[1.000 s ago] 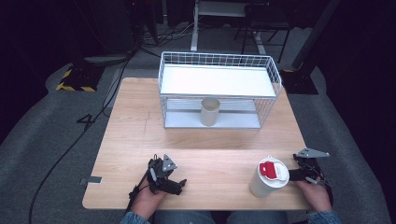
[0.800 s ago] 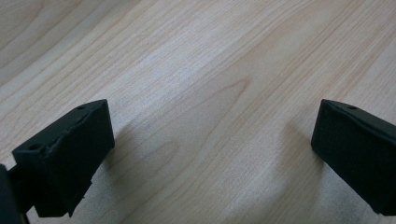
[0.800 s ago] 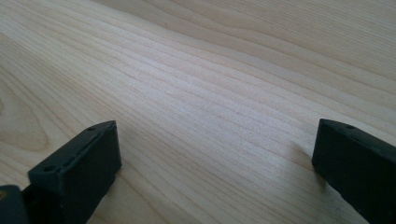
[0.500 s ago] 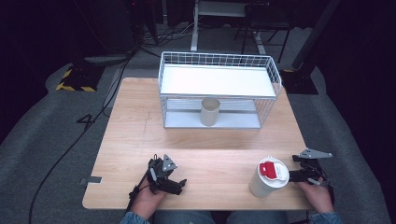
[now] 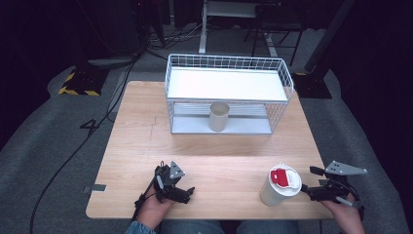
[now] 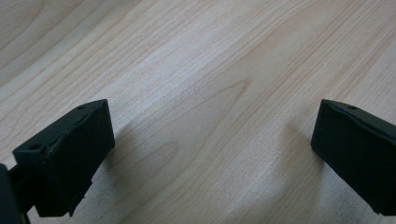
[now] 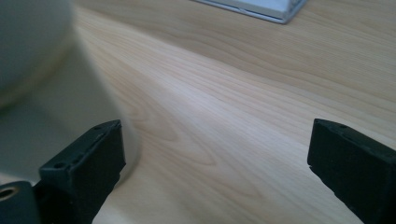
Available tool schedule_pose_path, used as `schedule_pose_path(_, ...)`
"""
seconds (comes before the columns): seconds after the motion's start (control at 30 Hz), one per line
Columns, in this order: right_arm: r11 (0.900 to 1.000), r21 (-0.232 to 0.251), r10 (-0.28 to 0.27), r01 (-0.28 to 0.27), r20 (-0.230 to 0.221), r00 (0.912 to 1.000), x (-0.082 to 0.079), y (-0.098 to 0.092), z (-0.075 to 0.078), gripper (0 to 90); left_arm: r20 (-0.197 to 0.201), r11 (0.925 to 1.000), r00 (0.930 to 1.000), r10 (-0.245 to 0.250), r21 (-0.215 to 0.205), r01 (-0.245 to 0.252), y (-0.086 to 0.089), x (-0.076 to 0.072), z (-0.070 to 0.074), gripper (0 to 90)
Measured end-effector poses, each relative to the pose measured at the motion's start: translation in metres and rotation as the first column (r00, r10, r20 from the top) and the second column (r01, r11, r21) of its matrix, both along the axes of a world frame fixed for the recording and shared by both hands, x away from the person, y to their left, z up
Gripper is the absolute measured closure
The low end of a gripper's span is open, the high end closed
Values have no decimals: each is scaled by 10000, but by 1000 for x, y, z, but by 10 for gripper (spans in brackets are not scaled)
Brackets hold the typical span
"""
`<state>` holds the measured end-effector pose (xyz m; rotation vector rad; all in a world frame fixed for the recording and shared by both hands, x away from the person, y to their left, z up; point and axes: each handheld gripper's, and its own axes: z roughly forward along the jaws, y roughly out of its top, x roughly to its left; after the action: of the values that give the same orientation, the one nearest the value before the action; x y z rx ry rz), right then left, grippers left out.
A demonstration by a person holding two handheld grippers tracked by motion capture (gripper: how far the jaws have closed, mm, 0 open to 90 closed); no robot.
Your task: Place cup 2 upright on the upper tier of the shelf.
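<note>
The left gripper [image 5: 187, 191] sat near the table's [image 5: 219, 161] front edge, jaws apart, empty, bare wood ahead. The cup [image 5: 279, 185] stood right of it, just beside the right gripper [image 5: 306, 191], whose empty jaws had been closing; it had lifted.

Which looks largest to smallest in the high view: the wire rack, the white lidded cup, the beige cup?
1. wire rack, by far the largest.
2. white lidded cup.
3. beige cup, slightly smaller, though it stands farther from the camera, so the real difference is unsure.
</note>
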<state>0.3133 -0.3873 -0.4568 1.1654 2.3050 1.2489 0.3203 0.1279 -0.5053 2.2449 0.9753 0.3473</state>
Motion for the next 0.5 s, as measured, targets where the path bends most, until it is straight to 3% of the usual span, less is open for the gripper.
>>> schedule_pose_path(0.27, 9990, 78, 448, -450, 270, 9986, -26, 5, 15, 46, -19, 10000, 10000, -17, 20, 17, 0, 0, 0, 0)
schedule_pose_path(0.43, 9927, 392, 1127, -1139, 324, 9931, -38, 15, 18, 11, -23, 10000, 10000, -26, 15, 26, 0, 0, 0, 0)
schedule_pose_path(0.5, 9860, 483, 1581, -1597, 341, 9868, -42, 23, 18, 0, -30, 10000, 10000, -4, 20, 4, 0, 0, 0, 0)
